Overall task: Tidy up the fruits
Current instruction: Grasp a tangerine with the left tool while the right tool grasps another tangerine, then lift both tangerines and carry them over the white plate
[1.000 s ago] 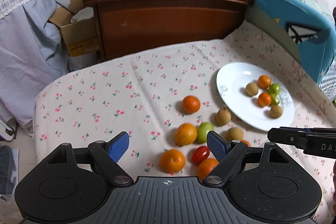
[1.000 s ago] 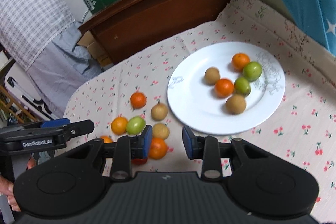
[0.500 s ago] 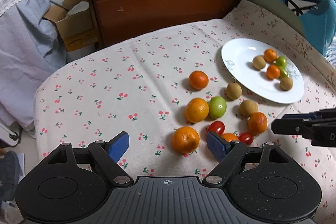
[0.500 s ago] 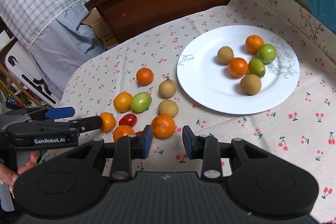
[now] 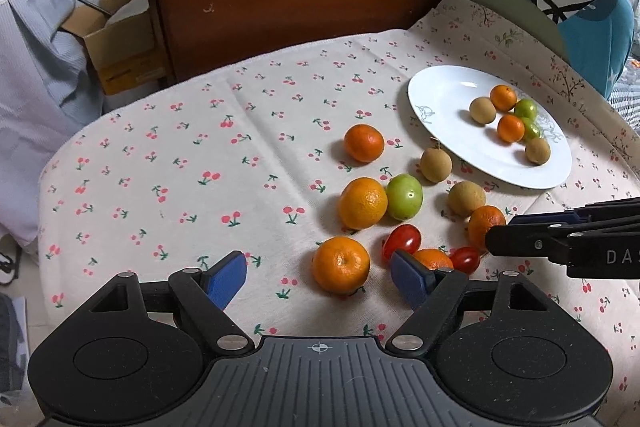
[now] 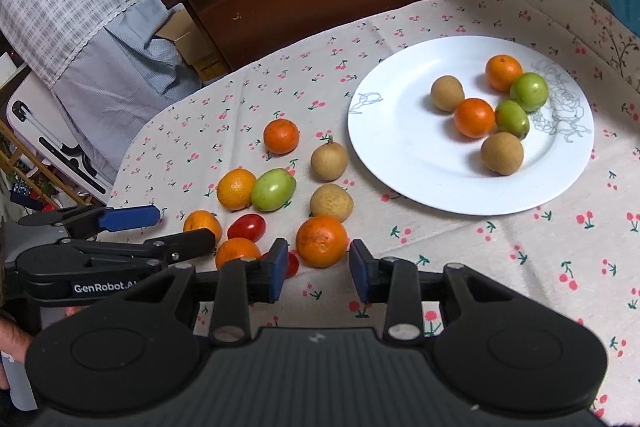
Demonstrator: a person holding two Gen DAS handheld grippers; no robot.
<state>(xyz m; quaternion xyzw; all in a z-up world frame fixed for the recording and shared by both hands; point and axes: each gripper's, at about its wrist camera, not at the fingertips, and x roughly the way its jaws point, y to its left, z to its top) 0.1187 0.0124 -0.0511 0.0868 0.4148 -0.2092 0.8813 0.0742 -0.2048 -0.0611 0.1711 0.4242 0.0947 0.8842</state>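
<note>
Cherry-print cloth covers the counter (image 5: pixel 168 163), with a dark wooden headboard (image 5: pixel 296 3) behind it. A white plate (image 6: pixel 404 163) sits at the counter's far right and holds six fruits: two small oranges, two green ones and two brown longans. Loose fruit lies in a cluster left of the plate. Among it, the oval green fruit (image 6: pixel 273 189) touches an orange (image 6: pixel 236 188), its long axis tilted up to the right in the right wrist view. A red cherry tomato (image 6: pixel 247 227) lies lengthwise across that view.

The left tool (image 5: pixel 318 277) is spread, and its jaws have just been closing a little. A small orange (image 5: pixel 341 269) sits just ahead of the gap and is not pinched. The right tool (image 6: pixel 318 269) has its jaws narrowly apart and has just eased open slightly. Another orange (image 6: pixel 322 241) sits right in front of the gap, free of the pads.

Compared with a second ago, both tools have come lower and the fruit looms larger in each view. The loose cluster and the plate's contents lie as they did
</note>
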